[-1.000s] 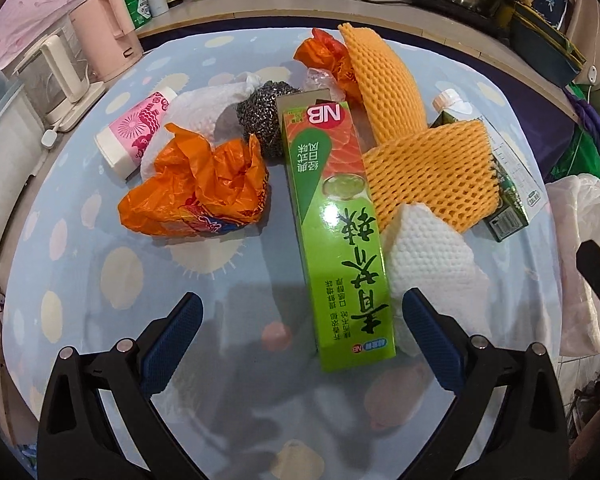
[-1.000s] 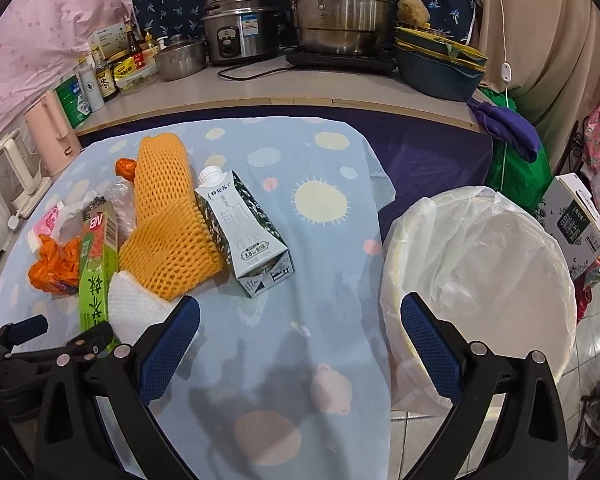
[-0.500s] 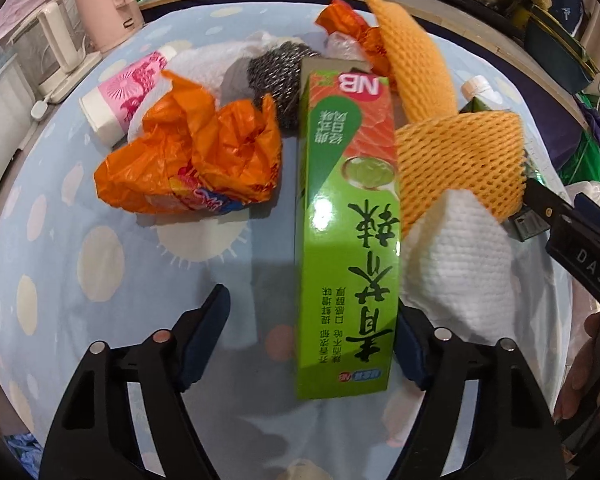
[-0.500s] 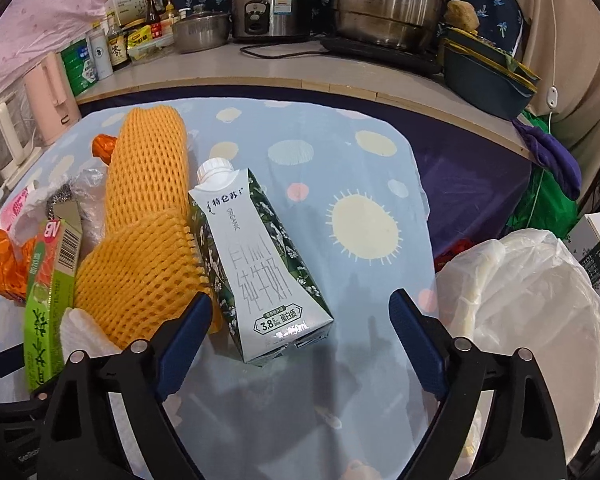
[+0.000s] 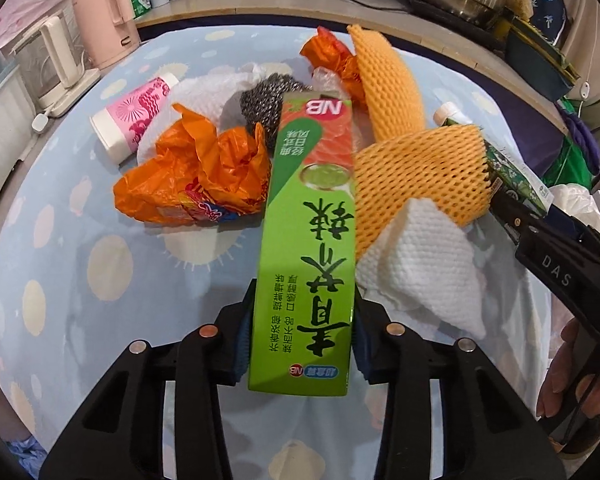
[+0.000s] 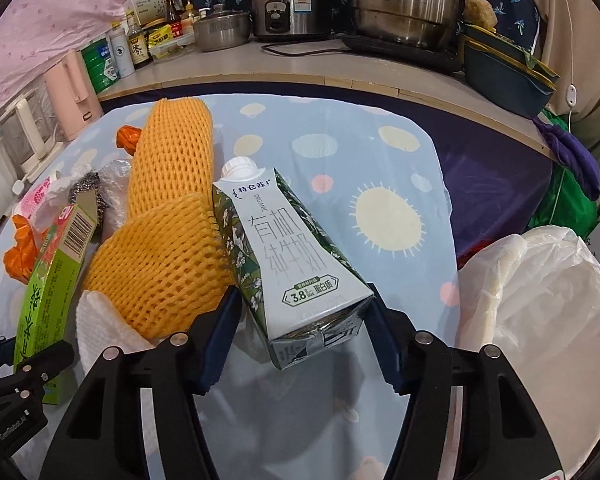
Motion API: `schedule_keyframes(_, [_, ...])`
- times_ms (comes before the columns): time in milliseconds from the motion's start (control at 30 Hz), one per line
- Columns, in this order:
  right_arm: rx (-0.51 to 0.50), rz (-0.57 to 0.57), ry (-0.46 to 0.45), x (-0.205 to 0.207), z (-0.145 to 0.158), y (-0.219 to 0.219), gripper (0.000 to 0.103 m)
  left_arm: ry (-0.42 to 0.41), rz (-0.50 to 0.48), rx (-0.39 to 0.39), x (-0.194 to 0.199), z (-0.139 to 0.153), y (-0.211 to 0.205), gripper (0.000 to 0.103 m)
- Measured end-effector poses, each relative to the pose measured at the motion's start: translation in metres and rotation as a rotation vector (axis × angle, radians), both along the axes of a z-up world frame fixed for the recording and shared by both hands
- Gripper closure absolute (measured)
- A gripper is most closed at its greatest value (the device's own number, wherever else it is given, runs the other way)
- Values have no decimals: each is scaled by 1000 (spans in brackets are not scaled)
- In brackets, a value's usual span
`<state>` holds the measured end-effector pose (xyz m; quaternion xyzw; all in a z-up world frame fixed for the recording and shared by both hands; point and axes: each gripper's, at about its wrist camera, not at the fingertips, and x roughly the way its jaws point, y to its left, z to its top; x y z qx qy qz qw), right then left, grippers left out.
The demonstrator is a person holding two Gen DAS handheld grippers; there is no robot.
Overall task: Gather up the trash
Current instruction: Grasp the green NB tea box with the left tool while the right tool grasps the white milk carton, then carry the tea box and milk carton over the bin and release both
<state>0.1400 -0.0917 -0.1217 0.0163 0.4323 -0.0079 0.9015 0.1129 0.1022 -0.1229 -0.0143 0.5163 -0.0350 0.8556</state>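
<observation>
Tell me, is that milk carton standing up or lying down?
Lying down: the milk carton rests on its side on the table, its white cap pointing away.
</observation>
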Motion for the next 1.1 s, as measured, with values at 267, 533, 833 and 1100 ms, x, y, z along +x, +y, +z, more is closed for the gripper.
schedule_keyframes(267, [44, -31, -46, -27, 25, -11, 47, -53, -2, -13, -21, 28, 2, 66])
schedule_keyframes(533, [69, -60, -105, -63, 50, -20, 49, -111, -51, -14, -43, 54, -7, 66])
schedule_keyframes(833, [112, -97, -135, -82, 65, -35, 51, -164, -128, -16, -61, 77, -32, 66])
schedule_keyframes(1100, [120, -149, -209, -93, 96, -57, 52, -195, -221, -31, -65, 93, -63, 66])
